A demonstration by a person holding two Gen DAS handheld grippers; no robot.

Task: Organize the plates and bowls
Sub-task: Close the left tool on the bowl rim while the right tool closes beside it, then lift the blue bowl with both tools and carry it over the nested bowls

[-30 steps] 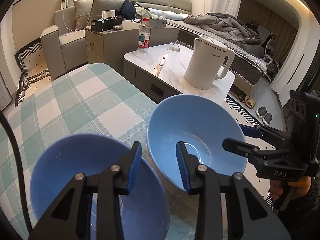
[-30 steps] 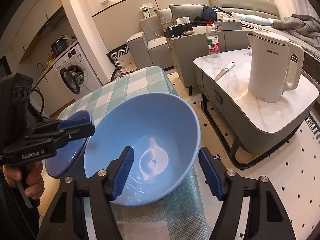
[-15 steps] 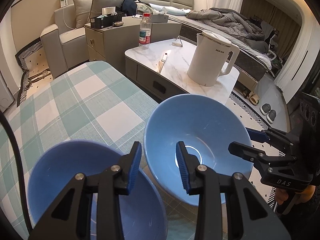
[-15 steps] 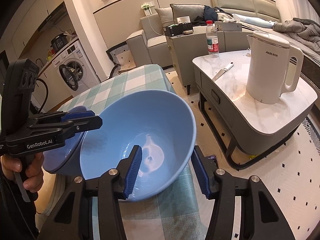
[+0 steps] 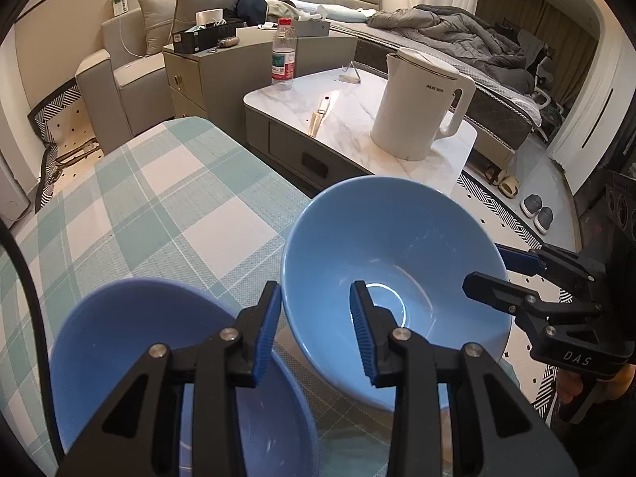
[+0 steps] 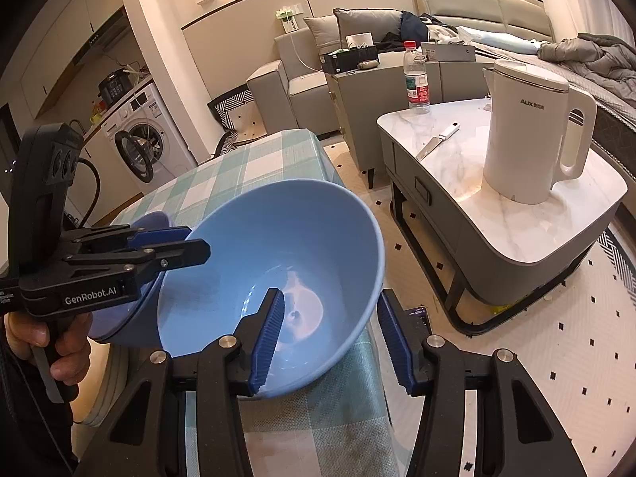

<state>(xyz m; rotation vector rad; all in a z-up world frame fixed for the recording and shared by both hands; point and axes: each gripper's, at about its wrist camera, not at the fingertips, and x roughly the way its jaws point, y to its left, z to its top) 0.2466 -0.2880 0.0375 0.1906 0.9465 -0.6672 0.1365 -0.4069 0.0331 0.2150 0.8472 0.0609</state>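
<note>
The darker blue round bowl (image 5: 131, 338) is half covered by the left gripper (image 5: 314, 290), and its near edge runs out of the left wrist view. From the other side only a sliver of its rim (image 6: 153, 220) shows, behind that tool's black body. The person is all but cut off: just a hand (image 6: 59, 342) wrapped on the left handle.

The left jaws stand narrow. One ribbed blue pad sits at the left rim of the lighter blue, deep, smooth bowl (image 5: 397, 246) and the other inside it. I cannot tell whether they bear on the wall.

The right gripper (image 6: 330, 298) straddles that bowl's near right rim, one pad inside and one outside. Its jaws have just been closing, but a strip of floor still shows between the outer pad and the bowl, so they are not yet pinching it.

Both bowls are empty and sit side by side, touching or nearly so, at the edge of a table under a woven teal-and-white checked cloth (image 5: 159, 206). The lighter one shows a glossy ringed bottom with a glare spot.

Beyond them is a low table with a white marble top (image 5: 349, 99). On it stand a white plastic kettle (image 5: 417, 111) and a clear water bottle with a red cap (image 5: 283, 59), with a knife (image 5: 320, 113) lying flat between them.
</note>
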